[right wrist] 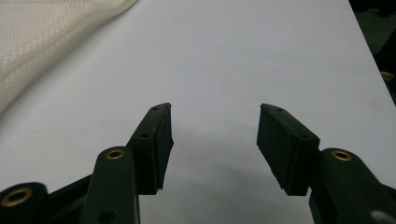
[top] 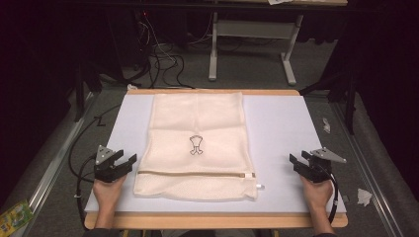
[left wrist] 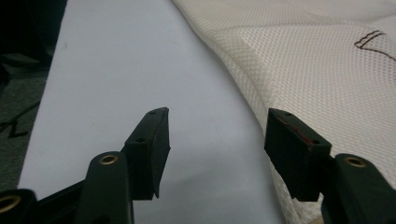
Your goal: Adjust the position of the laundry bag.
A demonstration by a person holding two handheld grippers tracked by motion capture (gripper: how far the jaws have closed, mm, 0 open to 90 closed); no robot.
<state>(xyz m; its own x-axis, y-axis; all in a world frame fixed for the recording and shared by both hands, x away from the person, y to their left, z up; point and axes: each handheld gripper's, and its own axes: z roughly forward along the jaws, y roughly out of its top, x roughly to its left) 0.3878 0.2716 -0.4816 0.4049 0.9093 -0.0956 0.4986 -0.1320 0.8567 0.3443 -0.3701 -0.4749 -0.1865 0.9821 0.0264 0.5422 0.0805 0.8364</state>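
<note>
Mesh laundry bag, cream-coloured, is lying flat in the middle of the counter, on its pale sheet, with a small dark emblem stitched near its centre and a zipper running across it close to the person's edge. Going from left to right: the left tongs are resting on the counter just beside the bag's left edge, near the zipper's left end, held in the person's left hand. Their jaws are standing released, gripping nothing; in the left gripper view one jaw is sitting over bare sheet and the other at the bag's hem, though whether it is touching the mesh is hard to tell. Further right, past the bag's zipper pull, the right tongs are lying on bare sheet, well apart from the bag, in the right hand. Their jaws are also standing released, with only the sheet between them.
</note>
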